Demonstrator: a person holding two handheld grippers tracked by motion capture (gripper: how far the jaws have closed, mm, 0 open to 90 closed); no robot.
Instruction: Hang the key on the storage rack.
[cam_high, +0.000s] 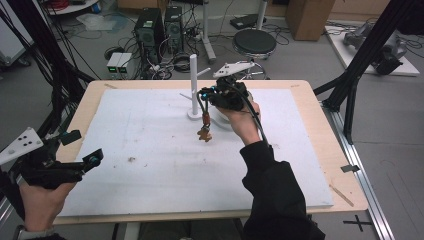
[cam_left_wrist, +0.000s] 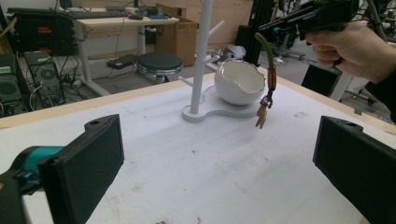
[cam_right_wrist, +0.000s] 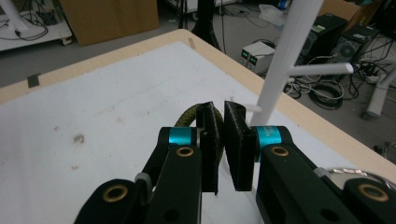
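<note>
A keychain (cam_high: 204, 125) with an olive cord, a brown band and a small tan figure charm (cam_left_wrist: 261, 115) hangs from my right gripper (cam_high: 204, 93), which is shut on the cord's top (cam_right_wrist: 184, 119). The charm dangles just above the white mat, beside a white peg stand (cam_high: 193, 84). A white bowl with a jagged rim (cam_left_wrist: 239, 82) sits on the stand's base, close behind the keychain. In the right gripper view the jaws (cam_right_wrist: 223, 140) stand nearly closed, with the stand's pole and a side peg (cam_right_wrist: 322, 69) just beyond. My left gripper (cam_high: 82, 147) is open and holds nothing at the table's left edge.
A white foam mat (cam_high: 150, 150) covers most of the wooden table (cam_high: 320, 130). Small brown specks (cam_high: 131, 159) lie on the mat. Past the far edge are a round stool (cam_high: 254, 42), computer towers (cam_high: 150, 30) and cables on the floor.
</note>
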